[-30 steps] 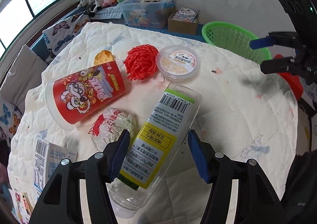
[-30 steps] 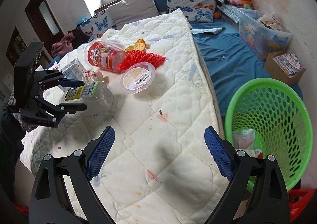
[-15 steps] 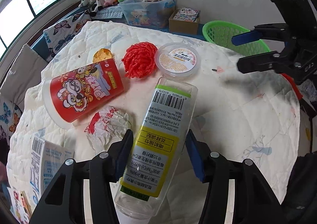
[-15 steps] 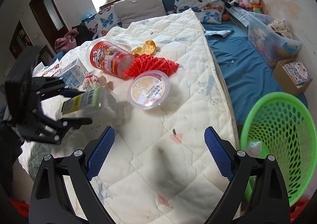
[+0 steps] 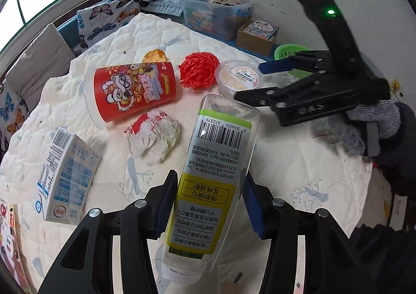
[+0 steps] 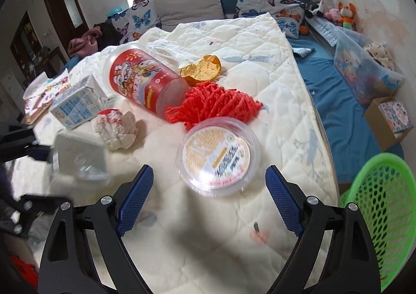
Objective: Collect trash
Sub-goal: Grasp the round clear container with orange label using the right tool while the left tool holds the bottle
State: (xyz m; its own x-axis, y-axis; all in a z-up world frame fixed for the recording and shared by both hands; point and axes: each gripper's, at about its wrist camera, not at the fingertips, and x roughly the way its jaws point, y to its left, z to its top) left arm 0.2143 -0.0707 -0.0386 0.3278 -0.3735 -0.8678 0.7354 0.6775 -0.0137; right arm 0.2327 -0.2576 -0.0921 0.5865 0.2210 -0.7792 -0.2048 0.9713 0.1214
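My left gripper [image 5: 209, 204] is shut on a clear plastic bottle [image 5: 215, 171] with a yellow-green label, lifted off the quilt. My right gripper [image 6: 208, 200] is open and empty, hovering just short of a round clear lidded tub [image 6: 218, 154]. In the left wrist view the right gripper [image 5: 262, 80] reaches over that tub [image 5: 239, 78]. On the quilt lie a red cartoon cup [image 6: 143, 83], red foam netting [image 6: 215, 104], a crumpled white-red wrapper [image 6: 117, 128], a milk carton [image 5: 65, 177] and a golden wrapper [image 6: 202, 69]. The green basket [image 6: 382, 216] stands at the right.
The white quilt [image 6: 247, 41] ends at its right edge above a blue mat [image 6: 335, 96]. A clear toy bin [image 6: 364, 67], a cardboard box [image 6: 390, 117], butterfly cushions and plush toys line the back. Flat printed packaging [image 6: 44, 93] lies at the far left.
My left gripper closed on the bottle and lifted it. My right gripper moved from beside the basket leftward over the quilt to the round tub.
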